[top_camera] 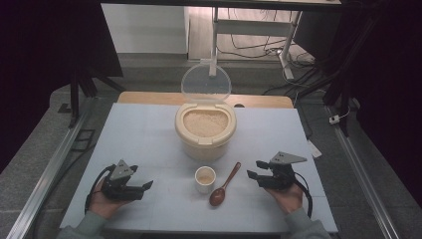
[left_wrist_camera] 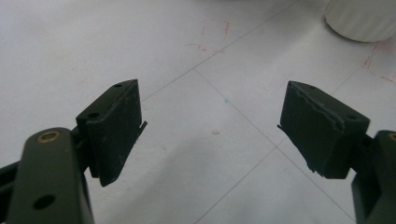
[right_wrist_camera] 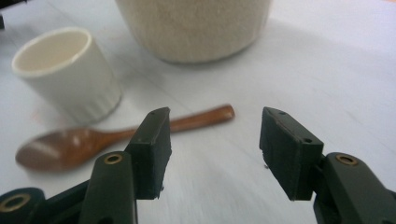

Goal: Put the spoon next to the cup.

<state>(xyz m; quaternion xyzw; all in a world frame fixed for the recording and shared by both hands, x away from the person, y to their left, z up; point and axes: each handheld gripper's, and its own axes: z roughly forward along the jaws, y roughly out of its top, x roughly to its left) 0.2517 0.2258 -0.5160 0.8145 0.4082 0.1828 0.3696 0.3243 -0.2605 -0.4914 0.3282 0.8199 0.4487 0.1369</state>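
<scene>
- High view: a cream rice tub (top_camera: pixel 204 133) sits mid-table (top_camera: pixel 139 134), its clear lid (top_camera: pixel 205 83) standing open behind it, grain filling it.
- A small white cup (top_camera: pixel 205 179) stands just in front of the tub; a brown wooden spoon (top_camera: pixel 224 185) lies just to its right, bowl toward the person.
- Left gripper (top_camera: pixel 145 187) rests near the table's front left, jaws spread, nothing between them.
- Right gripper (top_camera: pixel 255 169) sits near the front right beside the spoon handle, jaws spread and empty.
- Right gripper view: spoon (right_wrist_camera: pixel 107 137), cup (right_wrist_camera: pixel 67 72) and tub (right_wrist_camera: pixel 194 28) lie ahead of the jaws.
</scene>
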